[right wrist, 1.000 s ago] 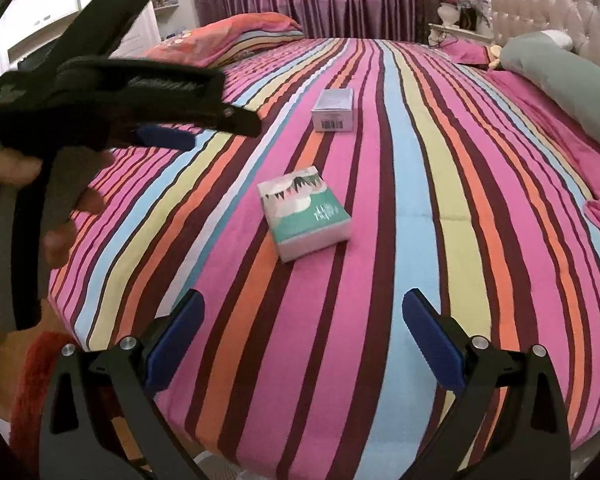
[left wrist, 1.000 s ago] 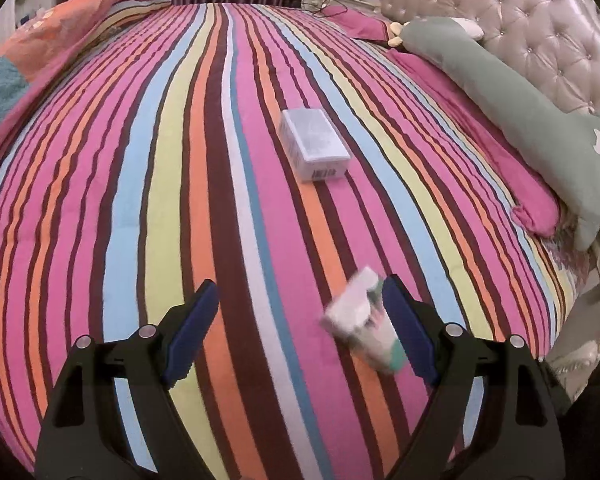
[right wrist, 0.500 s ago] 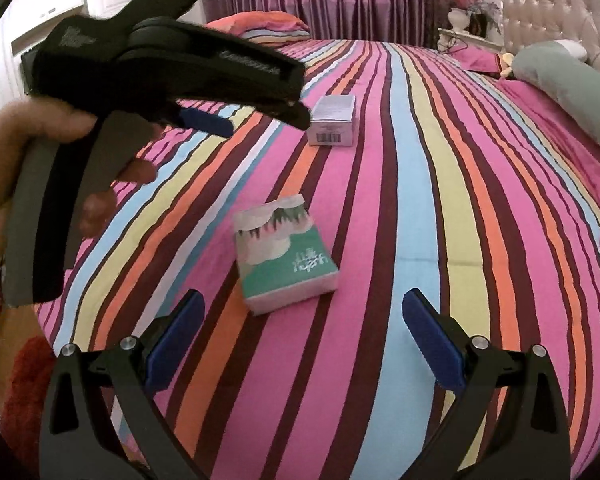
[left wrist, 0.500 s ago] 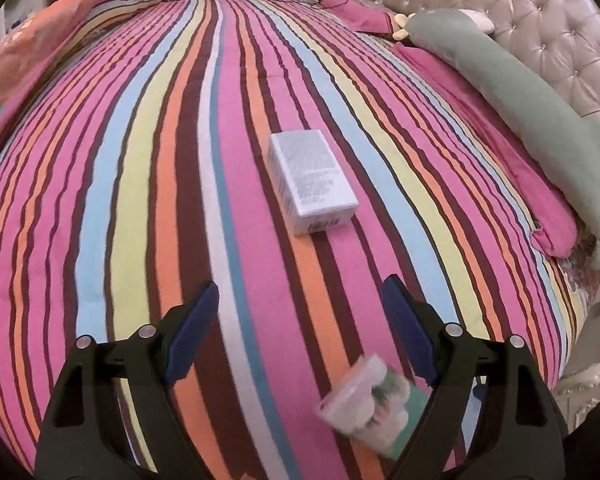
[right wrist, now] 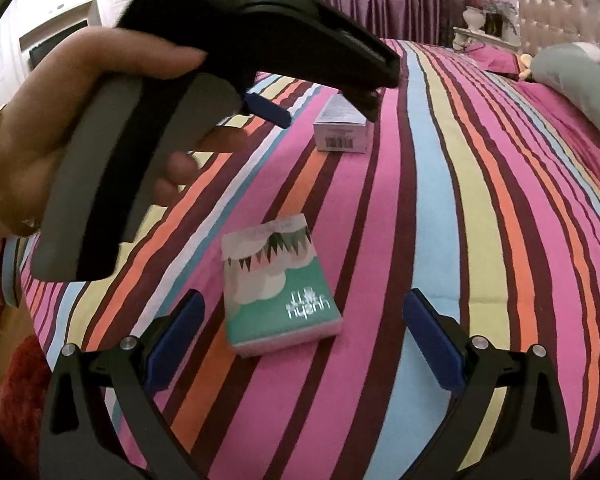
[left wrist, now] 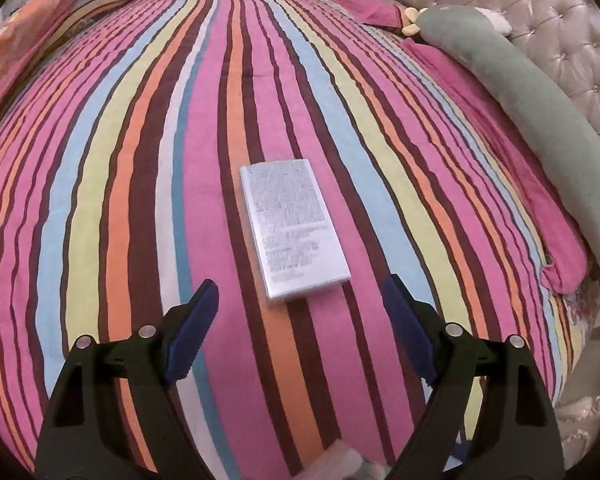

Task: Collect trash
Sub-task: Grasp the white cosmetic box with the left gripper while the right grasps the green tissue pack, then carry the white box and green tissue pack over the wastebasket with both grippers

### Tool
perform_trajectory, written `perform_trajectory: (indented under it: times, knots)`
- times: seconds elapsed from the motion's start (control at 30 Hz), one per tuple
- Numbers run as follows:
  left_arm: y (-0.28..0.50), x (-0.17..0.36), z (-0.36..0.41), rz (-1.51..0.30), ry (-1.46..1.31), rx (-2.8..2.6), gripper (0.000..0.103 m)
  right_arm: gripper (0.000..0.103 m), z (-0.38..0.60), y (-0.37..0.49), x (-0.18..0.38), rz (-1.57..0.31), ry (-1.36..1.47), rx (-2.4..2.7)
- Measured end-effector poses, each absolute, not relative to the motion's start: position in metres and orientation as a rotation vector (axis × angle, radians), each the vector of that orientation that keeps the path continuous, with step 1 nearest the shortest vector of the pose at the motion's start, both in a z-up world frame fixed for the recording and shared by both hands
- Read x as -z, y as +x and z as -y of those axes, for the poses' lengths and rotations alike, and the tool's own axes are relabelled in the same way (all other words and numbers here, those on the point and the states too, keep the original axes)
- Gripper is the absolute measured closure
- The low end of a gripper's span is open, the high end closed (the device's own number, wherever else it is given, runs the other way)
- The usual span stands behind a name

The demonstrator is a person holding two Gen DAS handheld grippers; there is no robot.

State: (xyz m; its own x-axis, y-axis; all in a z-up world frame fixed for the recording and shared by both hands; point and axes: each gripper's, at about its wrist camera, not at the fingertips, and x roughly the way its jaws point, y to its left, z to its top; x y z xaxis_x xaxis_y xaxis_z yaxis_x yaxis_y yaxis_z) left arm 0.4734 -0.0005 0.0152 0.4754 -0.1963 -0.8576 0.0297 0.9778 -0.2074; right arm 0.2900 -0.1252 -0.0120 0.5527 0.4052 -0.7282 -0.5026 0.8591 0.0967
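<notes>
A flat silver-white box with printed text lies on the striped bedspread. My left gripper is open and empty, its jaws just short of the box's near end. The box also shows in the right wrist view, partly behind the left gripper's body. A green and white tissue pack lies on the bedspread. My right gripper is open and empty, with the pack's near end between its fingertips. A white corner of the pack shows at the bottom of the left wrist view.
A long green pillow and a pink pillow lie along the tufted headboard on the right. An orange folded quilt lies at the far left. A bedside stand is at the back.
My left gripper moved forward past the tissue pack to the silver-white box. My right gripper moved closer to the tissue pack, which now sits between its fingertips.
</notes>
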Motion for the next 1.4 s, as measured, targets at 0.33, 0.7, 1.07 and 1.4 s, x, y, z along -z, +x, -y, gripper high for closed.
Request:
perform_trajectory:
  times: [0.33, 0.7, 1.07, 1.4]
  knots:
    - [0.503, 0.001, 0.006, -1.121, -0.115, 0.067, 0.021, 0.008, 0.12, 0.3, 0.018, -0.841, -0.142, -0.546]
    - [0.511, 0.011, 0.006, -1.14, -0.05, 0.012, 0.043, 0.016, 0.109, 0.309, 0.023, -0.868, -0.201, -0.536]
    - [0.493, 0.001, -0.001, -1.087, 0.007, 0.01, 0.056, 0.055, 0.114, 0.304, 0.015, -0.863, -0.206, -0.495]
    - [0.452, -0.028, -0.007, -1.034, 0.007, 0.026, 0.056, 0.055, 0.121, 0.288, 0.003, -0.867, -0.184, -0.446]
